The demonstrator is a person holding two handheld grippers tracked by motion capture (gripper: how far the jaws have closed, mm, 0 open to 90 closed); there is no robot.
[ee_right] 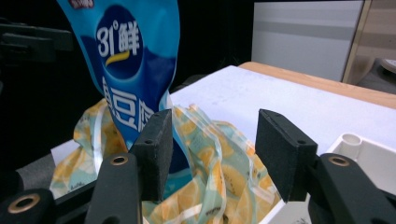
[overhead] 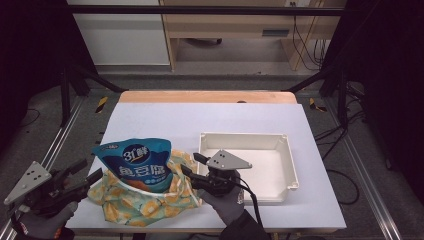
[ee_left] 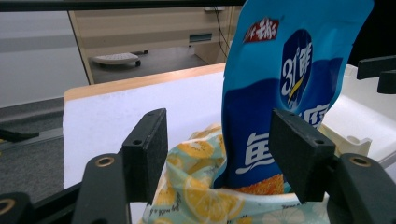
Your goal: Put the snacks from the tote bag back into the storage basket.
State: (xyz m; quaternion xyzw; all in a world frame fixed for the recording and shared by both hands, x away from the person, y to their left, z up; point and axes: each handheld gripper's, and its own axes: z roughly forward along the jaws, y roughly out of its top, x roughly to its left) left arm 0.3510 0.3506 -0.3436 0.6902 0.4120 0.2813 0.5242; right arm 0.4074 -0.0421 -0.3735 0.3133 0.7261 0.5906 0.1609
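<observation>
Blue snack pouch point(overhead: 136, 164) stands upright in the lemon-print bag point(overhead: 145, 197) on the counter point(overhead: 200, 120) beside the white tray point(overhead: 292, 170); left hand-held gripper point(overhead: 85, 180) and right hand-held gripper point(overhead: 192, 165) spread, gripping nothing; loading looks done, bag not yet closed.

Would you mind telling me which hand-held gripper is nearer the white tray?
Right. The right hand-held gripper sits beside the white tray; the left hand-held gripper is across the lemon-print bag.
</observation>
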